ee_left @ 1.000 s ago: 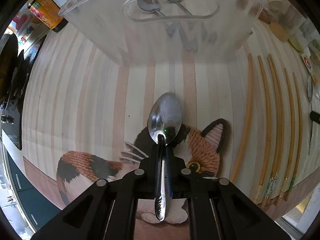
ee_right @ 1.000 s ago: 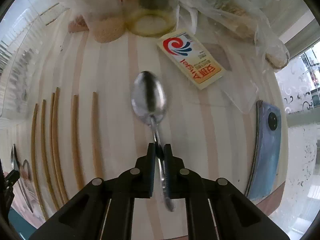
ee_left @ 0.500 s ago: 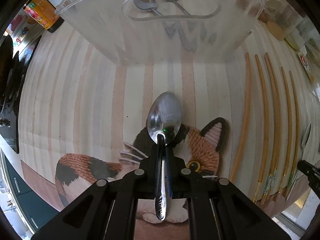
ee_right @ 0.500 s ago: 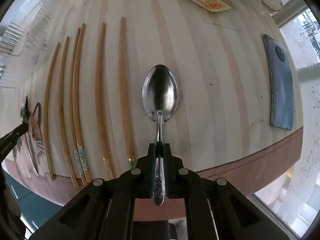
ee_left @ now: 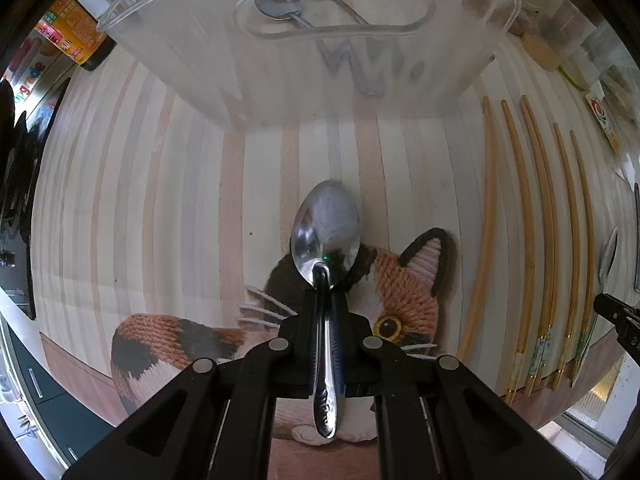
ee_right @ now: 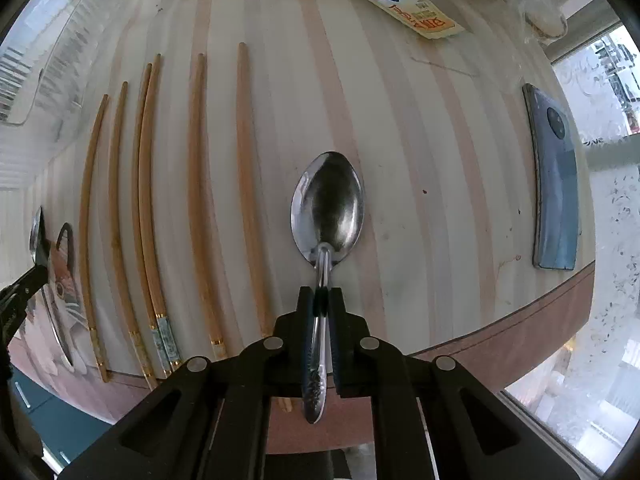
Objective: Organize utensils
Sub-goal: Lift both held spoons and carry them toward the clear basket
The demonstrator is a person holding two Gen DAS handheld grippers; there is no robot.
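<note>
So both grippers have a spoon each right now. The left gripper [ee_left: 323,308] is clamped on the handle of a steel spoon [ee_left: 326,232], bowl pointing forward, held level above the knitted cat mat [ee_left: 400,292] on the striped bench [ee_left: 160,208]. Straight past the cat mat stands a clear plastic bin [ee_left: 304,60], its front wall facing the gripper, and through its handle slot you can see two more spoons [ee_left: 280,6] inside. A dark bottle with an orange label [ee_left: 76,36] stands left of the bin. The right gripper [ee_right: 322,300] is pinched shut on a second spoon [ee_right: 328,204], also level with the bowl forward, over bare bench near the front edge. Between that spoon and the cat mat lies a row of wooden chopsticks [ee_right: 196,184], six of them, lined up roughly parallel, a couple of them nearly touching. On the far side of the second spoon from the chopsticks, a blue phone [ee_right: 556,184] lies face down near the bench edge, and further back there's a yellow packet with a red swirl logo [ee_right: 404,4] next to some plastic bags.
</note>
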